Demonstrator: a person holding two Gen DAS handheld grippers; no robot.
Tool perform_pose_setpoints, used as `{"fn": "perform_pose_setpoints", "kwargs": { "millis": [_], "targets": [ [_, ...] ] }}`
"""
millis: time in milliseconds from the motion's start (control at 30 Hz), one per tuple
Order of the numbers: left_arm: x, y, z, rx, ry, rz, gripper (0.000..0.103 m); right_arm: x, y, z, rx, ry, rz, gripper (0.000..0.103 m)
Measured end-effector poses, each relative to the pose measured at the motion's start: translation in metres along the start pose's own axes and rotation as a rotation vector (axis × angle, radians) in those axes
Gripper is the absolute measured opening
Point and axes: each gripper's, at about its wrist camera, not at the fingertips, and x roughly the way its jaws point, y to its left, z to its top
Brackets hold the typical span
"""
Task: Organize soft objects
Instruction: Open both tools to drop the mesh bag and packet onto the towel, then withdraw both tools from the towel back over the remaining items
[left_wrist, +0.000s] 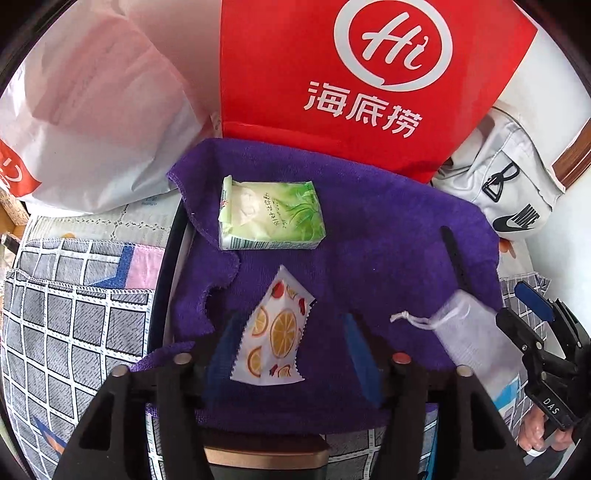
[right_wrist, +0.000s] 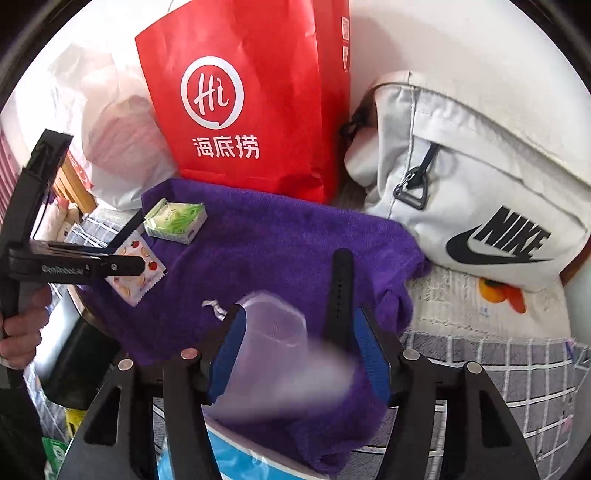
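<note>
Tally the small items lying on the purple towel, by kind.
Tissue packs: 1
Fruit-print sachets: 1
Mesh drawstring pouches: 1
Black straps: 1
Total: 4

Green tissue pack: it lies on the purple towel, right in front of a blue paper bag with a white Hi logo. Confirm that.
Wrong in one respect: the paper bag is red, not blue. The left wrist view shows the green tissue pack on the purple towel in front of it.
</note>
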Motion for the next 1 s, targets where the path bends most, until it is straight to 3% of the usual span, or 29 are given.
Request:
{"fn": "perform_pose_setpoints", "kwargs": {
  "millis": [500,700,1000],
  "targets": [
    [-0.021,-0.006,-0.003,0.018,-0.016,0.007,0.061,-0.026,-0.003,0.010,0.045,-0.081,-0.002,0.065],
    [-0.058,-0.011,-0.010,0.037,-0.072,0.005,0.061,-0.056,0.011,0.012,0.055,-0.126,-0.020,0.065],
    [-0.124,-0.001,-0.041,0.038,-0.134,-0.023,0.061,-0.110,0.039,-0.014,0.054,-0.083,-0.037,0.065]
  ]
}}
